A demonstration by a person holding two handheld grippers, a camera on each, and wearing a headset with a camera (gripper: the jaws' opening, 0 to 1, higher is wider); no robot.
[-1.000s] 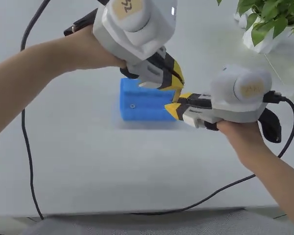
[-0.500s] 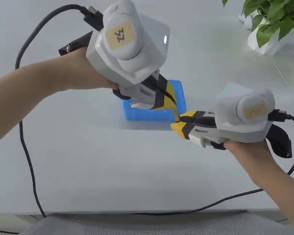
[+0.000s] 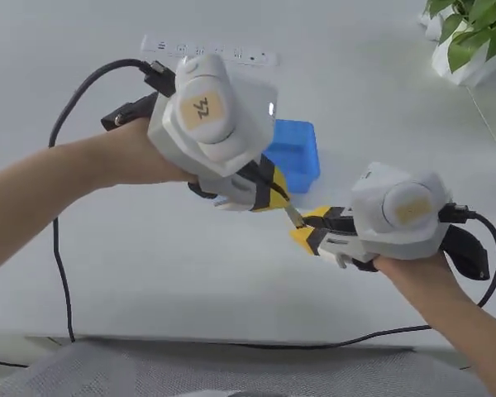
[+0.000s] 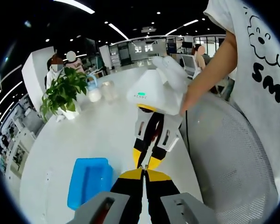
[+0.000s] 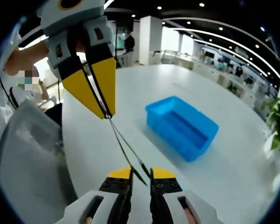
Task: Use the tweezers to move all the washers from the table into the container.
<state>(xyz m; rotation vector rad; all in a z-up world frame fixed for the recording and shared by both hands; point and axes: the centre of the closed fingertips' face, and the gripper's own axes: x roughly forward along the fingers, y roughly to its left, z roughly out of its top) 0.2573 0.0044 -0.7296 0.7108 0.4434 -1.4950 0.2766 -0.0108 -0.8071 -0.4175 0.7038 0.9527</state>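
My left gripper [image 3: 274, 197] is shut on one end of thin metal tweezers [image 3: 293, 216], and its yellow jaws show at the top left of the right gripper view [image 5: 107, 112]. The tweezers [image 5: 126, 149] slant down from there, and their free end lies in the gap between my right gripper's [image 5: 141, 176] jaws, which stand slightly apart. In the head view the right gripper [image 3: 306, 229] faces the left one, tip to tip. The blue container [image 3: 293, 153] sits on the white table beyond both grippers, and its inside [image 5: 184, 123] looks bare. I can pick out no washer.
A white power strip [image 3: 207, 50] lies at the table's far edge. A potted plant [image 3: 471, 33] stands at the far right. A black cable [image 3: 62, 273] runs down the left side, and another trails along the near edge.
Both grippers have drawn back from over the blue container toward me, still tip to tip with the tweezers between them. The head camera has tilted, so the power strip now shows.
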